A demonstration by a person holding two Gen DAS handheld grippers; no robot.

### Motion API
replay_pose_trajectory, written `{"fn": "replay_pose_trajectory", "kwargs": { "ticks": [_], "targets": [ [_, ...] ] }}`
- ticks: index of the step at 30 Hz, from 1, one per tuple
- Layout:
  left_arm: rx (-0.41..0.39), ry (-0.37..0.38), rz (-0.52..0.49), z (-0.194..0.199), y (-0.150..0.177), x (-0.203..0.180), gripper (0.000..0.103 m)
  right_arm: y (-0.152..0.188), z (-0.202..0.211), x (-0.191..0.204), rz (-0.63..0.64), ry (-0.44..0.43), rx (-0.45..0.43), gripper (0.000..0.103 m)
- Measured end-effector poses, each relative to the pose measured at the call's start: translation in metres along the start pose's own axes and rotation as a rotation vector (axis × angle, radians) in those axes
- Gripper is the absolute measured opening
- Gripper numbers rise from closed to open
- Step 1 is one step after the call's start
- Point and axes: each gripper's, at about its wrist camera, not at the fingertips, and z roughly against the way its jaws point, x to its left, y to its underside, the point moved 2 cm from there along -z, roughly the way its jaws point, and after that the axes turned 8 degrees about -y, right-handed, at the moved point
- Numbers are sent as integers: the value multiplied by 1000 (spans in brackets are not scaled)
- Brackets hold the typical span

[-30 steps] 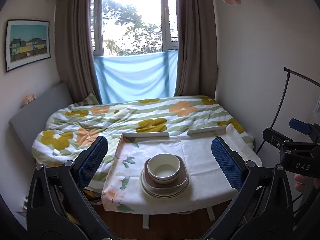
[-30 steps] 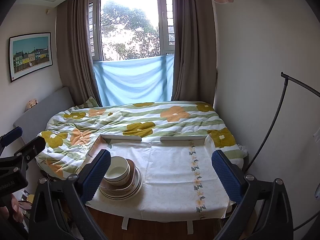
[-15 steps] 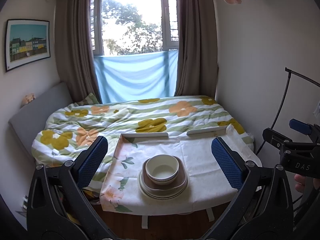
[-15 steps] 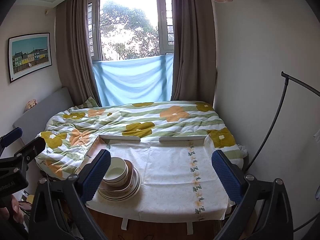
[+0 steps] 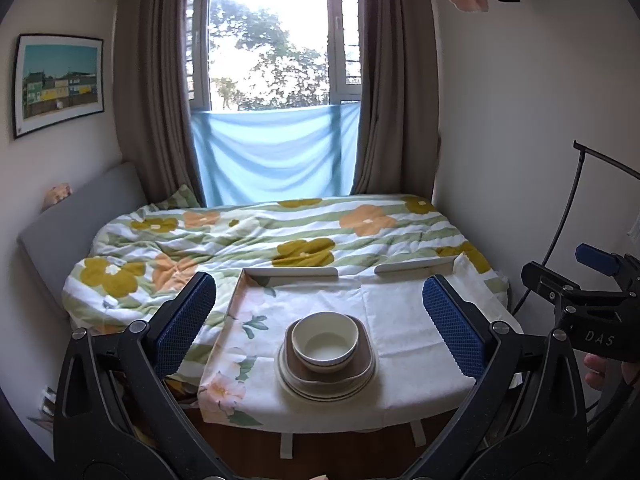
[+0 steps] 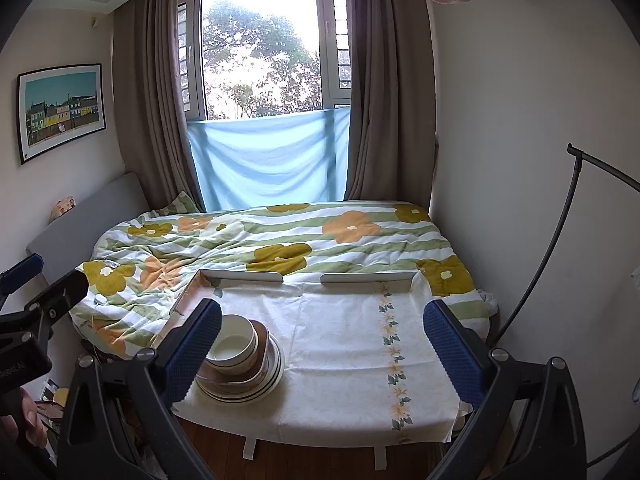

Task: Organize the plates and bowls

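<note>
Left wrist view: the left gripper [image 5: 320, 320] hangs wide open and empty, a cream bowl [image 5: 325, 341] nested on a brown square plate [image 5: 366, 364] atop round plates [image 5: 288, 380], lower centre on the tablecloth [image 5: 400, 312]. Right gripper [image 6: 322, 344] also gapes empty.

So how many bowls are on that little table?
1 that I can make out: a cream bowl sitting on top of the stack of plates on the table. Another bowl nested beneath may be hidden.
</note>
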Motion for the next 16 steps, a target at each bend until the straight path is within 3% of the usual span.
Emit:
{"fn": "replay_pose_trajectory", "kwargs": {
  "ticks": [8,16],
  "targets": [
    [-31,-60,11,6,0,-2,103,2,-5,0,-6,-9,12,100],
    [-24,-23,21,1,5,-16,103,7,-13,-6,-3,-17,49,100]
  ]
}}
